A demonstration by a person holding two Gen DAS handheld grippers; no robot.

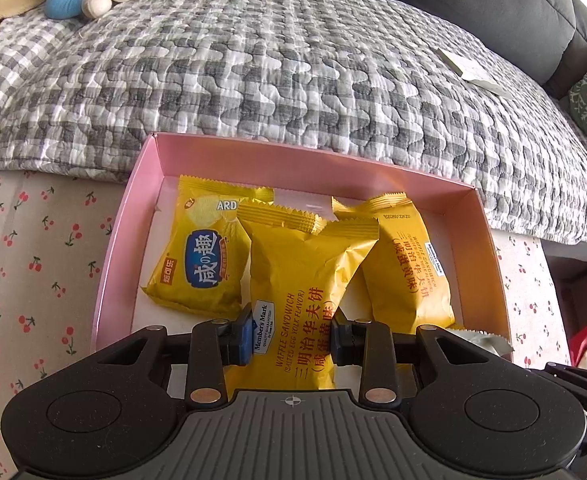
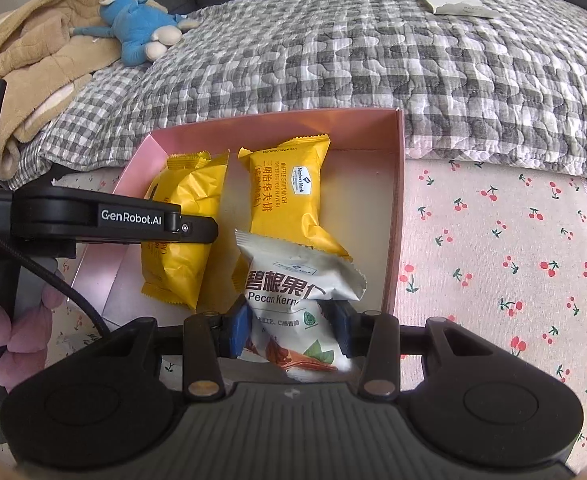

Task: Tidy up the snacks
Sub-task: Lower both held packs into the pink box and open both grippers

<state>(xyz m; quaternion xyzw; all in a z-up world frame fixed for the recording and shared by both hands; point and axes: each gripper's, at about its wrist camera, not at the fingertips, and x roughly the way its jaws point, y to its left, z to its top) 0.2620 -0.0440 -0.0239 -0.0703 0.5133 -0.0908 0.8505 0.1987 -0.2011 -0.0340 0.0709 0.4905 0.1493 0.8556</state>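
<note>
Nearest the left wrist camera, the left tool is clamped on a yellow waffle pack, its blue pads pressing the pack's near end from both sides. That pack juts forward over the pink box, its crimped far end up over the middle of the box. Inside the box, left of the tool, lies a yellow cracker pack; to the right lies a second waffle pack, lengthwise. The held pack covers part of both and hides the box floor between them. The box's near wall is hidden behind the tool's body.

From the right wrist camera, the right tool is closed on a white pecan pack, pinched near its middle, with the pack's far end over the near right part of the box. Its lower end is blurred and cut off by the tool's body. The second waffle pack sits just beyond it, partly overlapped. The left tool's black arm crosses the box from the left and hides part of its own pack.

The box stands on a cherry-print surface, against a checked quilt. At the left edge, a hand in a pink glove is partly cut off.
</note>
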